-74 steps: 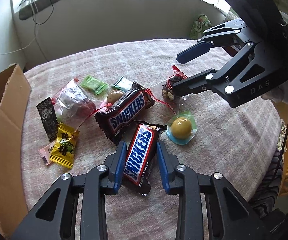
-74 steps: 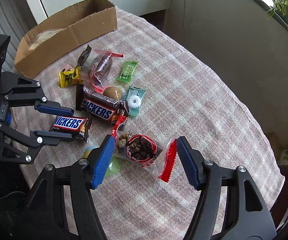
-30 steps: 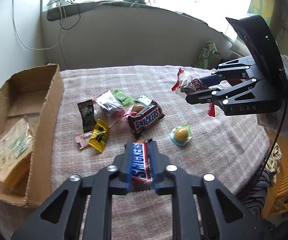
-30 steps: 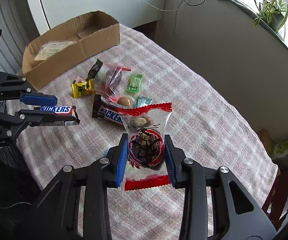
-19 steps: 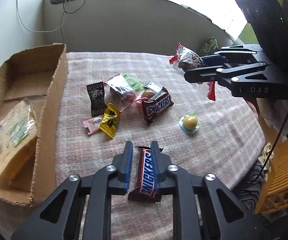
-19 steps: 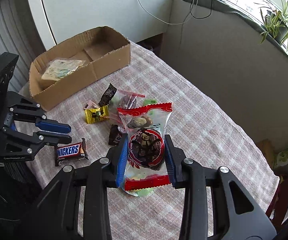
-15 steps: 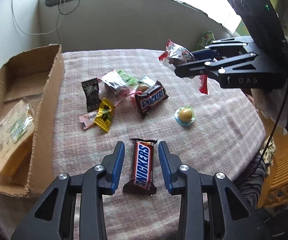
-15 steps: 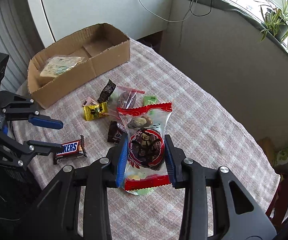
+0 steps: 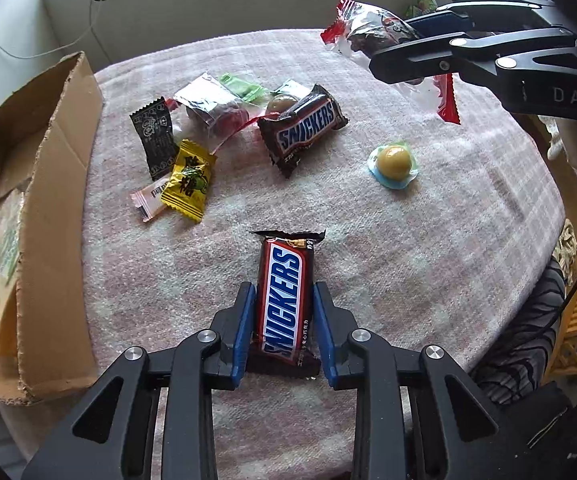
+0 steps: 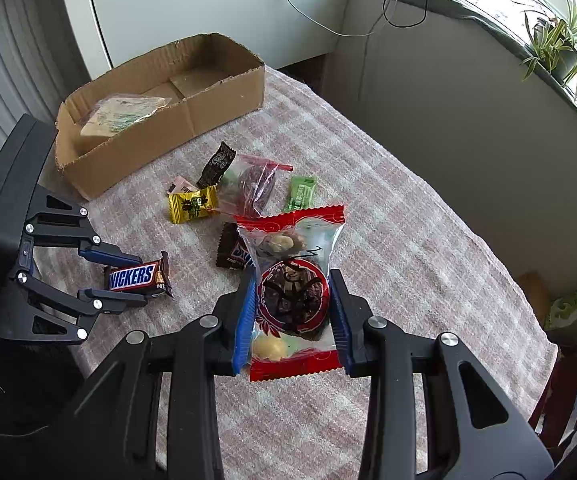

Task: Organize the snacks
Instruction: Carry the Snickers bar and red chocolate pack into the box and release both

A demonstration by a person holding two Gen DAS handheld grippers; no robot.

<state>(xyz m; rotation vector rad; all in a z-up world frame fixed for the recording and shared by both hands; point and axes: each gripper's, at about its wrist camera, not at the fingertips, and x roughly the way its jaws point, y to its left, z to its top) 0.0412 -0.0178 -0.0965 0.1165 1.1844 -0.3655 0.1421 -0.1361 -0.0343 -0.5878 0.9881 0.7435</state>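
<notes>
A Snickers bar (image 9: 284, 280) lies flat on the checked cloth near the table's front edge. My left gripper (image 9: 284, 292) straddles its near half; the jaws are closing and the blue pads touch both long sides of the wrapper. The right wrist view shows the same bar (image 10: 132, 276) between the left gripper's (image 10: 138, 280) fingers. My right gripper (image 10: 292, 284) is shut on a clear, red-edged packet of nuts and dried fruit (image 10: 290, 292), held in the air above the table. From the left wrist view, that packet (image 9: 368, 28) hangs at the upper right in the right gripper (image 9: 390, 44).
An open cardboard box (image 9: 60, 200) with a wrapped pack inside stands at the left. Loose on the cloth are a second Snickers (image 9: 306, 128), a yellow jelly cup (image 9: 394, 162), a yellow candy (image 9: 188, 180), a black sachet (image 9: 154, 136), a clear red-trimmed bag (image 9: 216, 112) and a green candy (image 9: 244, 88).
The left gripper let the Snickers bar down onto the cloth, opened, then sank and narrowed around it again. The right gripper kept hold of the packet in the air.
</notes>
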